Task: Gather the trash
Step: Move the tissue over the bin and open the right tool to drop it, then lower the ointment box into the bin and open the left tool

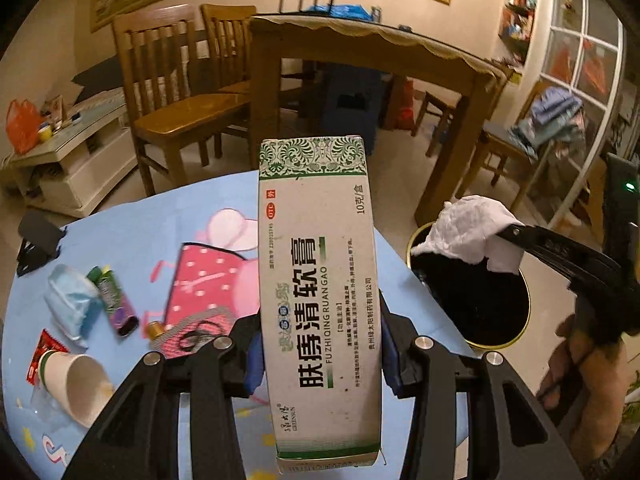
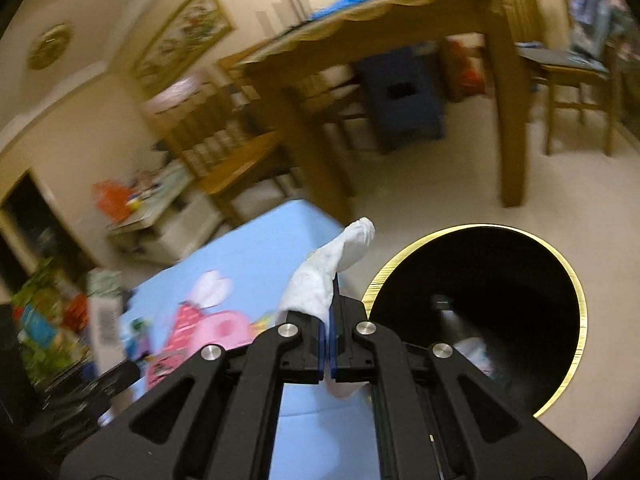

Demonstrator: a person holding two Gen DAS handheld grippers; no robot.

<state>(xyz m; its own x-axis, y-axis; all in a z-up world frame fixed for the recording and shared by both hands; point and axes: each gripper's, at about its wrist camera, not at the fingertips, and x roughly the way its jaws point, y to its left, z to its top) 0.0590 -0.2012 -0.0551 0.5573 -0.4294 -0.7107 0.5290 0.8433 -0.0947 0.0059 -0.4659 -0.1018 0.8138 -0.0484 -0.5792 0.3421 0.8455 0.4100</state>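
Observation:
My left gripper (image 1: 318, 354) is shut on a long white and green ointment box (image 1: 318, 292), held above the blue table (image 1: 132, 240). My right gripper (image 2: 331, 308) is shut on a crumpled white tissue (image 2: 320, 280) beside the table's right edge, close to the black trash bin with a gold rim (image 2: 496, 304). In the left wrist view the tissue (image 1: 468, 232) hangs over the bin's (image 1: 480, 304) far rim. On the table lie a paper cup (image 1: 78, 384), a red wrapper (image 1: 46, 350), a blue face mask (image 1: 72, 304) and a green and purple wrapper (image 1: 114, 300).
A pink cartoon print (image 1: 212, 280) covers the table's middle. A black stand (image 1: 36, 244) sits at its left edge. Behind stand a wooden dining table (image 1: 360, 52), wooden chairs (image 1: 172, 92) and a low white cabinet (image 1: 68, 152). Some trash lies inside the bin (image 2: 476, 352).

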